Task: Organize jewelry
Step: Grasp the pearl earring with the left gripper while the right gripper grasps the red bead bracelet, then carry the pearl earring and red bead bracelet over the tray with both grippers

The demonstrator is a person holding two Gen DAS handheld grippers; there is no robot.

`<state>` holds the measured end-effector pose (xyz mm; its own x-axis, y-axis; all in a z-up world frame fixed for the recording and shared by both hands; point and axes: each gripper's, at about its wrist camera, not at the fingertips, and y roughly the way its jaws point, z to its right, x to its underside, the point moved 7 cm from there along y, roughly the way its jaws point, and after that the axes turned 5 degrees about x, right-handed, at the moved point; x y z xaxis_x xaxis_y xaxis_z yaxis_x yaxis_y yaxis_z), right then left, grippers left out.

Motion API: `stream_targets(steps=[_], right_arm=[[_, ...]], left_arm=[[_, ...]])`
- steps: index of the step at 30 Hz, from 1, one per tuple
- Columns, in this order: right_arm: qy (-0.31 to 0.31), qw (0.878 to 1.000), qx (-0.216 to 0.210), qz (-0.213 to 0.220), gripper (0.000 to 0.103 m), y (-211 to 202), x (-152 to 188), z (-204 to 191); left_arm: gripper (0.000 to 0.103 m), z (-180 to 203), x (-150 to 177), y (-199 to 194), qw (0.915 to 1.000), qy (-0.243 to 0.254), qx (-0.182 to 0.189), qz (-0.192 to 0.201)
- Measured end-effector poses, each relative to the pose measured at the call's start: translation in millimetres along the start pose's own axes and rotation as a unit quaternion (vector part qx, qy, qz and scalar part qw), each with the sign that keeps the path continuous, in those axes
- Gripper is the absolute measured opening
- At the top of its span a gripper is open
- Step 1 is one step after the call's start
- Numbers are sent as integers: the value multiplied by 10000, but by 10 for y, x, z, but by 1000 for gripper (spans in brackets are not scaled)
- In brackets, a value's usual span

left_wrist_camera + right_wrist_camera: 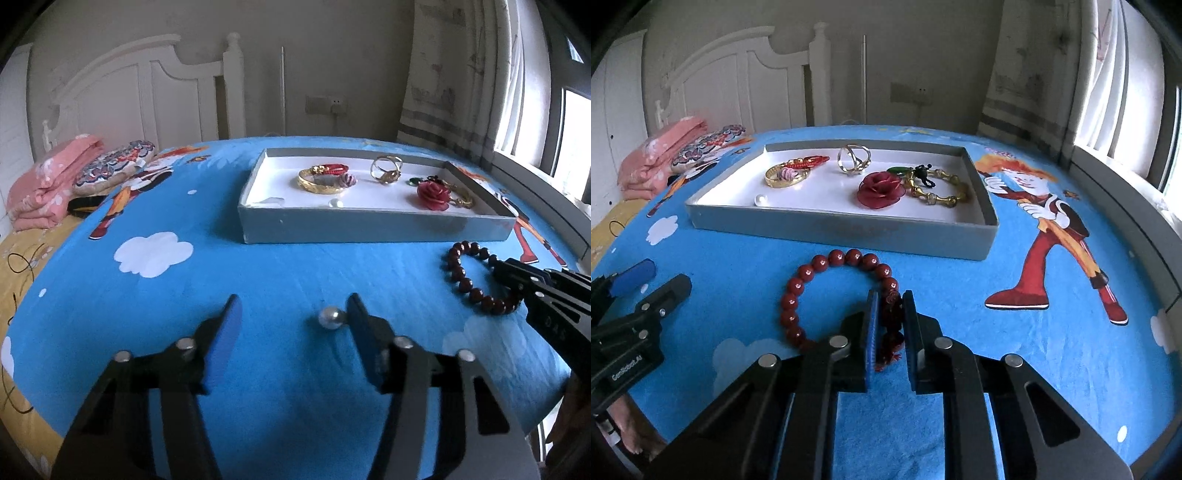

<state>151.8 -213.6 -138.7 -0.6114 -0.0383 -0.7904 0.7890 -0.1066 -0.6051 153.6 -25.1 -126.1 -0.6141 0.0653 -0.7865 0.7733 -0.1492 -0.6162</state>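
— Blue cotton sheet (280, 266), printed with white clouds and a cartoon figure, faintly fuzzy, stretched flat.

— Tray?

— Shallow grey cardboard tray (376, 230), white smooth floor, straight walls. Holds a broad polished gold bangle (321, 182) with a red corded bracelet (332, 169) against it, a gold wire ring (386, 171) standing upright, a red fabric rose (433, 196) with layered petals, a segmented gold bracelet (938, 194) like bamboo joints, a small green piece (897, 170), one round pearl (761, 200) near the front wall.

— Outside the tray?

— Round silvery pearl (331, 318) on the sheet, glossy, just beside the inner face of one finger of the left gripper (293, 314). Loop of glossy dark-red round beads, a bead bracelet (827, 288), lying on the sheet in front of the tray wall.

— Jaws?

— Left gripper parted, blue flat pads either side of the pearl, no squeeze visible; only one pad near it. Right gripper (890, 325) clenched on the bead bracelet at its tasselled end, pads pressed to the beads, rest of the loop flat on the cloth.

— Background?

— Folded pink quilt (48, 177), patterned pillow (114, 166), white carved headboard (147, 92).
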Motion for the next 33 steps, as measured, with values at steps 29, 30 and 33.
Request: stream_targets(steps=[29, 30, 33], right_arm=[[-19, 9952, -64, 974, 13, -610, -73, -101], [4, 9952, -62, 975, 13, -612, -77, -96], [-35, 9943, -55, 1064, 13, -658, -105, -135]], left_arm=[[14, 154, -162, -273, 9981, 201, 55, 587], [14, 162, -175, -282, 9979, 198, 59, 620], [14, 209, -200, -290, 9976, 230, 97, 646]])
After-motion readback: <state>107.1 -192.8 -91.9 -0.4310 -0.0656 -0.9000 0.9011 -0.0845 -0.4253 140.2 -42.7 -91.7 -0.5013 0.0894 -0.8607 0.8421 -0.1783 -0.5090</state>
